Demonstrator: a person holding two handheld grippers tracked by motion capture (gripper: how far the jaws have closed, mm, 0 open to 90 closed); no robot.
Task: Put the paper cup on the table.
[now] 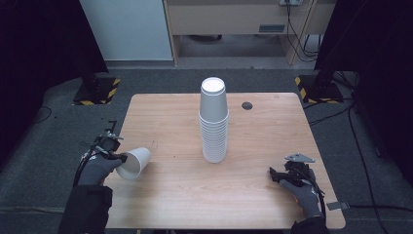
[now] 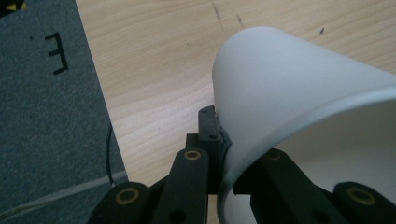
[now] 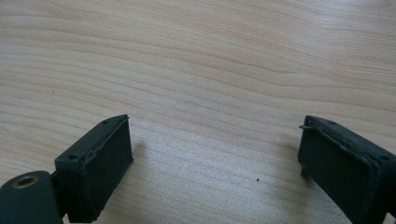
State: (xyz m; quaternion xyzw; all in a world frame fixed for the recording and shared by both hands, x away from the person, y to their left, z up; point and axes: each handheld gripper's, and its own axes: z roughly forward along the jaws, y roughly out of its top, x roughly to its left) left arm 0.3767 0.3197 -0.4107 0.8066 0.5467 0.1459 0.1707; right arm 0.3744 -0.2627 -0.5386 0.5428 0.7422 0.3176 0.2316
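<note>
Pinching only the thin rim wall, left gripper (image 1: 117, 155) clamps a tilted paper cup (image 1: 134, 163) over the table (image 1: 170, 195) left edge—could crumple or slip; right gripper (image 1: 275, 173) idle, jaws apart.

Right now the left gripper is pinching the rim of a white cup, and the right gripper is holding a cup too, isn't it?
Not quite. The left gripper does pinch the rim of the white cup, but the right gripper holds nothing: the right gripper view shows its jaws wide apart with bare wooden table between them. The high view shows it resting low at the table's right side, apart from the stack of cups.
</note>
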